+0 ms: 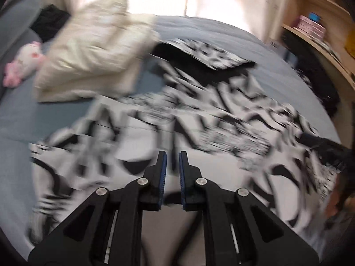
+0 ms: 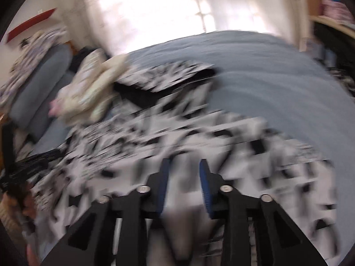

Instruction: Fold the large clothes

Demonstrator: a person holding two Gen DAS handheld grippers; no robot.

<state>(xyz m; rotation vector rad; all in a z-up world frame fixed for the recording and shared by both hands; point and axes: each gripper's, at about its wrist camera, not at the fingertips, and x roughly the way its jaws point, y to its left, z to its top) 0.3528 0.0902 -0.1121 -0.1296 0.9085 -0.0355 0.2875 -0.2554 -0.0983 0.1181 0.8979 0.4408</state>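
A large black-and-white patterned garment (image 1: 199,119) lies spread across the blue-grey bed (image 1: 199,26), with a part folded over at its far end (image 1: 206,53). Both views are blurred. My left gripper (image 1: 172,155) hovers over the near part of the garment, its jaws almost together with only a narrow slit and nothing pinched. In the right wrist view the same garment (image 2: 155,137) fills the foreground. My right gripper (image 2: 184,163) stands open above it, its blue pads (image 2: 205,186) apart. Blurred grey cloth shows in the gap, and I cannot tell whether it touches the pads.
A cream padded item (image 1: 93,51) lies at the far left of the bed beside a pink plush toy (image 1: 24,64). Wooden shelves (image 1: 315,22) stand to the right. A bright curtained window is behind. Bare bedcover (image 2: 266,66) stretches right of the garment.
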